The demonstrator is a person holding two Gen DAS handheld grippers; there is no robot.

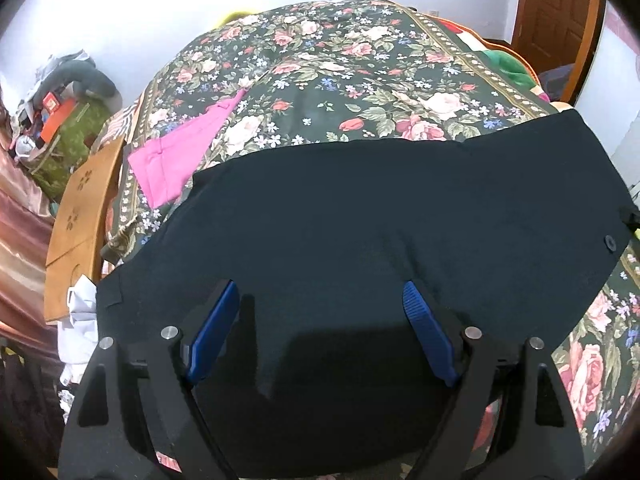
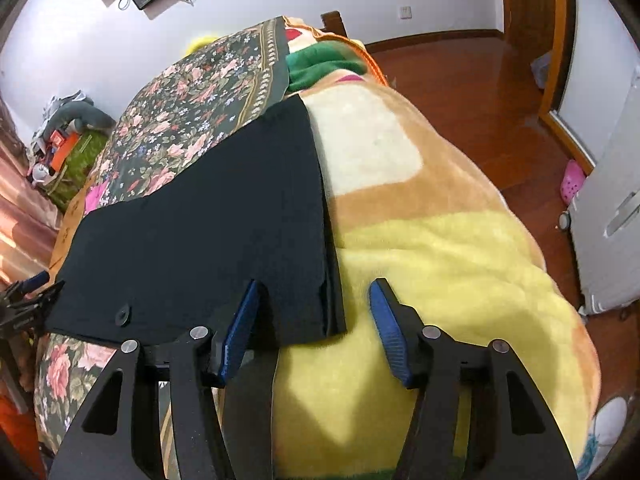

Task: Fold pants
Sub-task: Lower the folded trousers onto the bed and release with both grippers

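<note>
Covering most of both views, the bed (image 1: 360, 60) carries a dark floral bedspread (image 1: 320, 80) and, on its right side, a plush blanket (image 2: 440, 240) in tan, cream and yellow with a green patch farther back. Reddish wooden floor (image 2: 460, 80) shows beyond the blanket, and a wooden door (image 1: 556, 4) stands in the far right corner.

Spread flat across the near part of the bed lie the black pants (image 1: 380, 220), folded lengthwise into a broad dark band. Their left end reaches the bed's left edge beside a wooden panel (image 1: 80, 220); their right end has a straight edge that lies over the blanket's border. A small round button (image 1: 611, 242) sits near that right end.

A pink garment (image 1: 180, 152) lies on the bedspread just beyond the pants' far left corner, its near corner touching or tucked under them; I cannot tell which. A heap of clutter (image 1: 60, 120) sits on the far left by the wall.

The left tongs (image 1: 320, 300) hang over the middle of the pants with their blue pads (image 1: 428, 336) spread wide and nothing between them. The right tongs (image 2: 316, 300) are released too, jaws partly apart: the left pad (image 2: 236, 332) is over the pants' near right corner, the right pad (image 2: 390, 332) over the yellow blanket, and the cloth's edge lies below the gap, unpinched.
</note>
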